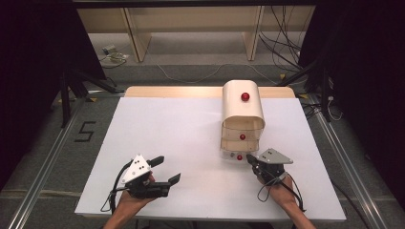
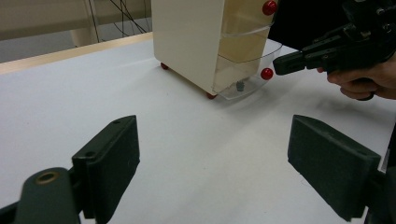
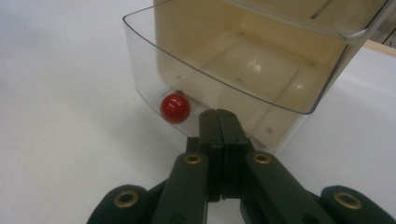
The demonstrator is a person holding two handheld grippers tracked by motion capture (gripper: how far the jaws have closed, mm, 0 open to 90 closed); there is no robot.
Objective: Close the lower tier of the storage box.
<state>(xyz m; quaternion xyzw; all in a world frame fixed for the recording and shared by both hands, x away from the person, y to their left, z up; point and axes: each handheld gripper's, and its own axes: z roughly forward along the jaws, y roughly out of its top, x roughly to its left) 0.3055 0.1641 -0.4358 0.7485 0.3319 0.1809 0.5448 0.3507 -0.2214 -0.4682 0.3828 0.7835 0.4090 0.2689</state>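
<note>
A white worktop [image 1: 181, 143] carries a small cream drawer cabinet [image 1: 242, 112] with a rounded top and clear plastic drawers, each with a red knob. Behind the worktop a pale wooden shelf unit [image 1: 191, 28] stands on the floor, with cables lying around it. The bottom drawer [image 3: 224, 74] is pulled partway out, and a small grey object [image 2: 240, 86] lies inside it near the front wall. The right tongs [image 3: 218, 122] are closed, jaws pressed together with nothing between them, their tips just at the drawer's clear front wall, beside its red knob [image 3: 175, 108], which sits to their left in the right gripper view. The left tongs [image 2: 212, 154] are wide open and empty, held over bare worktop well apart from the cabinet. Nothing lies between them and the drawer.
</note>
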